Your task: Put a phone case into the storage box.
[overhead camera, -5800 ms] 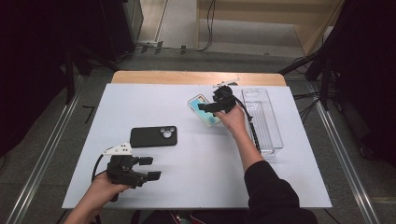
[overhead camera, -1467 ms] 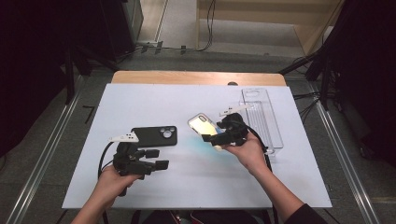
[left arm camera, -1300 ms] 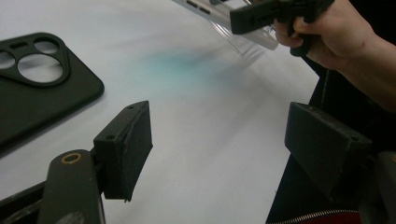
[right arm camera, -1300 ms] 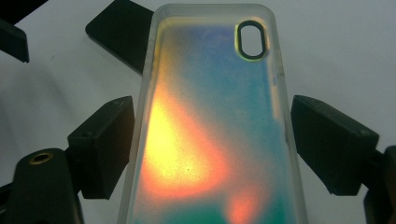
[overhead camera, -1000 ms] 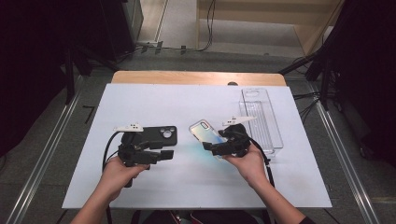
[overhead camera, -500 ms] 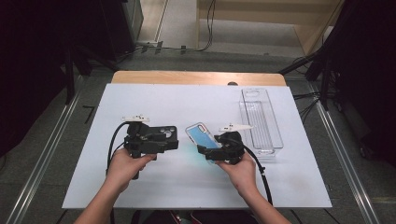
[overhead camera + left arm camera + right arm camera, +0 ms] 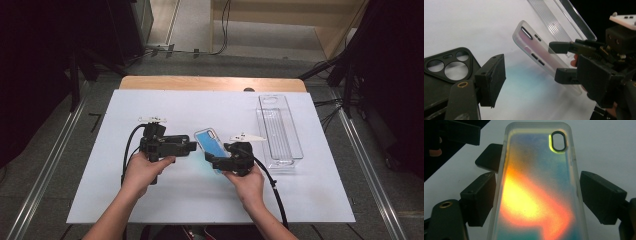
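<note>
Your right tool [image 7: 212, 159] is clamped across the width of the translucent phone case [image 7: 213, 145], one jaw on each long edge, and it holds the case tilted up off the white worktop [image 7: 200, 200] near the middle. In the right tool's own view the case [image 7: 536, 187] glows orange, yellow and blue, with its oval camera cutout at the top right and a black jaw pressed against each side. Your left tool [image 7: 190, 146] sits just to the left of the case, its jaws released and holding nothing; its tips come close to the case's upper left edge, though you cannot tell from above whether they touch. In the left tool's view the frosted case [image 7: 541, 55] stands clear of the near jaw, gripped by the other tool [image 7: 560, 61]. A black phone case [image 7: 441, 75] with round camera openings lies flat under your left tool. A clear plastic tray [image 7: 278, 131] rests on the worktop well to the right.
</note>
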A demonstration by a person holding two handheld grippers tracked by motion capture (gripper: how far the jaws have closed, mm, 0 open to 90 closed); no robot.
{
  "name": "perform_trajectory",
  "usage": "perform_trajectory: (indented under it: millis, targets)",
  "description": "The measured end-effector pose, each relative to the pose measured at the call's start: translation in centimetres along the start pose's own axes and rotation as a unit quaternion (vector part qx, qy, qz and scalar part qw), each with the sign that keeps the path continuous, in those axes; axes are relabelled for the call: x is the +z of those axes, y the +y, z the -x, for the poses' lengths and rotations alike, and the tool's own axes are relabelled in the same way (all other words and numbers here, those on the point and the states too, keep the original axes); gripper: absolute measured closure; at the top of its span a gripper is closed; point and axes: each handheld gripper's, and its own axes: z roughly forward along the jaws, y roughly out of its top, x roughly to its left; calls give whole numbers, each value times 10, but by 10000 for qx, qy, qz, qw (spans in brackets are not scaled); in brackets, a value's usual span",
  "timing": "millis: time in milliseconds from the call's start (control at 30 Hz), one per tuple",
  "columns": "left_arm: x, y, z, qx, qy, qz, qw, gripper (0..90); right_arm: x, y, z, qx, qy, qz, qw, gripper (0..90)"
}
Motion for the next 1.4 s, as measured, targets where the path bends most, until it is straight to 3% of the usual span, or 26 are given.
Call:
perform_trajectory:
  millis: [500, 667, 833, 1000, 1033, 1200, 1267, 1400]
  targets:
    - [15, 11, -8, -299, 336, 125, 9989, 252, 15, -7, -10, 393, 192, 427, 9981, 151]
    - [17, 13, -8, -478, 422, 229, 9977, 340, 21, -12, -15, 469, 266, 505, 9973, 151]
    - [21, 15, -15, -830, 428, 9, 9956, 412, 27, -15, -20, 499, 361, 591, 9963, 151]
    - [22, 16, -17, -1008, 447, 24, 9939, 519, 27, -16, -22, 507, 408, 690, 9955, 150]
    - [23, 16, -18, -1123, 357, -11, 9930, 578, 26, -16, -22, 549, 424, 720, 9950, 151]
    - [26, 14, -20, -1333, 81, -36, 9910, 692, 25, -15, -22, 542, 519, 817, 9938, 150]
    - [27, 14, -19, -1295, 115, -32, 9915, 741, 25, -16, -22, 504, 523, 841, 9938, 150]
    - [27, 13, -20, -1391, 71, -20, 9902, 778, 28, -18, -21, 445, 513, 838, 9942, 149]
